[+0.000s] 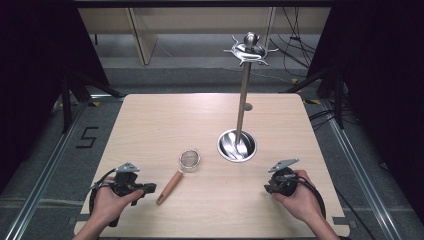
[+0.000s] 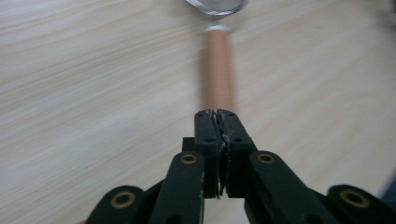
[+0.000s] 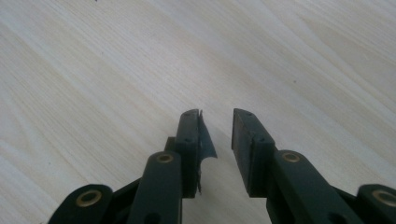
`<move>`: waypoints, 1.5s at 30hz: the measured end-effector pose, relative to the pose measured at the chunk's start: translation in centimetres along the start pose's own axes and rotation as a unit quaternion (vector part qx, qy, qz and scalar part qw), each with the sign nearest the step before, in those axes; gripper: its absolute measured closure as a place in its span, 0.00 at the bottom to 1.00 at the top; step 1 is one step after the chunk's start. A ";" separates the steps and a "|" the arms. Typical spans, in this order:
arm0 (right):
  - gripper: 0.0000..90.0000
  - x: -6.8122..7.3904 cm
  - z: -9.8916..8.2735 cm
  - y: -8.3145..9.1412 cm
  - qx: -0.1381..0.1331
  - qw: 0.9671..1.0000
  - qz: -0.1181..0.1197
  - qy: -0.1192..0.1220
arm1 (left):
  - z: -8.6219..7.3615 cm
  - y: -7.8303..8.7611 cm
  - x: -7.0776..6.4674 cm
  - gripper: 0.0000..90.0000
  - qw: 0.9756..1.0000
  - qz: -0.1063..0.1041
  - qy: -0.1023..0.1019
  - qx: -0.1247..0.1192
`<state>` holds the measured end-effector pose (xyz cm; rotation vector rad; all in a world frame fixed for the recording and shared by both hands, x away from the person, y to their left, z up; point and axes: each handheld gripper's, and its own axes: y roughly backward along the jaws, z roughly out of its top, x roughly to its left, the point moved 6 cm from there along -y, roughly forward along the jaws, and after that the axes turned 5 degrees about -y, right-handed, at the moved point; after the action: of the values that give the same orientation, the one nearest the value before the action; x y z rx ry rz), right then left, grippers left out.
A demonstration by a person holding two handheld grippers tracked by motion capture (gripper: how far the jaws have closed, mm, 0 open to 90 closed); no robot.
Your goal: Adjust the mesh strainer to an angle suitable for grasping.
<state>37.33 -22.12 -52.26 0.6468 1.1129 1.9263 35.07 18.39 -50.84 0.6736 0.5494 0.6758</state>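
A small mesh strainer [image 1: 190,160] with a wooden handle [image 1: 169,187] lies on the table left of centre, its handle slanting toward the near edge. My left gripper [image 1: 150,188] rests just left of the handle's end, pointing at it. In the left gripper view the jaws [image 2: 217,113] are shut with nothing between them, and the blurred handle [image 2: 219,70] runs straight ahead to the strainer's rim [image 2: 215,4]. My right gripper [image 1: 267,188] sits near the table's front right. Its jaws [image 3: 215,114] stand a narrow gap apart over bare wood, holding nothing.
A metal stand rises from a round shiny base [image 1: 237,145] right of centre; its pole [image 1: 243,100] carries a ring of hooks [image 1: 250,50] at the top. The light wooden table [image 1: 150,125] ends close behind both hands. Cables lie on the floor at the far right.
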 end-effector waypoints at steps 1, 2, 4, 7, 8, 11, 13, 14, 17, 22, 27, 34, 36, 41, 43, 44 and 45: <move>0.81 0.0 0.0 0.1 -0.001 1.000 0.000 -0.002 | 0.1 -0.3 -1.1 0.99 1.000 -0.012 -0.005 -0.001; 0.81 0.0 0.0 0.1 -0.001 1.000 0.000 -0.002 | 0.1 -0.3 -1.1 0.99 1.000 -0.012 -0.005 -0.001; 0.81 -0.1 0.0 0.0 -0.002 1.000 -0.002 -0.003 | -0.1 -1.6 -3.3 0.99 0.998 -0.038 -0.039 0.043; 0.80 -0.1 0.0 0.0 -0.001 1.000 -0.004 -0.003 | -0.6 -2.6 -3.6 0.99 0.989 -0.040 -0.089 0.114; 0.80 -0.1 0.0 0.0 -0.001 1.000 -0.004 -0.003 | -0.6 -2.6 -3.6 0.99 0.989 -0.040 -0.089 0.114; 0.80 -0.2 0.0 -0.1 0.002 1.000 0.000 0.001 | -0.7 -3.7 -3.3 0.99 0.988 -0.022 -0.077 0.133; 0.80 -0.2 0.0 -0.2 -0.001 1.000 -0.001 -0.002 | -0.9 -4.1 -2.8 0.99 0.987 -0.012 -0.066 0.147; 0.80 -0.2 0.0 -0.1 0.001 1.000 0.002 -0.006 | -1.1 -4.3 -2.4 0.99 0.986 -0.007 -0.061 0.154; 0.80 -0.3 -0.1 -0.1 -0.001 1.000 0.002 -0.007 | -1.4 -4.4 -1.8 0.99 0.986 -0.007 -0.036 0.160; 0.79 -0.5 0.0 -0.1 -0.001 1.000 0.002 -0.011 | -0.9 -4.4 -0.1 0.99 0.988 0.010 -0.013 0.154; 0.79 -0.4 -0.2 -0.1 0.003 1.000 0.006 -0.013 | -0.2 -3.9 2.8 0.99 0.985 0.049 0.037 0.163; 0.79 -0.6 -0.2 -0.3 0.002 1.000 0.007 -0.010 | 1.9 -3.9 7.5 0.99 0.978 0.100 0.073 0.166; 0.79 -0.6 -0.2 -0.3 0.003 1.000 0.007 -0.010 | 2.3 -3.9 8.1 0.99 0.977 0.104 0.072 0.170; 0.78 -0.9 -0.3 -0.5 0.006 1.000 0.011 -0.019 | 4.8 -4.7 11.3 0.99 0.975 0.126 0.080 0.165; 0.78 -0.8 -0.4 -0.4 0.010 0.999 0.019 -0.034 | 5.7 -4.9 11.9 0.99 0.975 0.128 0.082 0.160; 0.78 -0.8 -0.4 -0.4 0.010 0.999 0.019 -0.034 | 5.7 -4.9 11.9 0.99 0.975 0.128 0.082 0.160; 0.77 -1.0 -0.4 -0.6 0.007 0.999 0.023 -0.033 | 6.4 -5.3 12.5 0.98 0.975 0.133 0.088 0.154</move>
<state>37.80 -22.98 -52.98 0.7442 1.0791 1.9226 49.41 21.77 -53.39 0.9960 0.7455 0.9169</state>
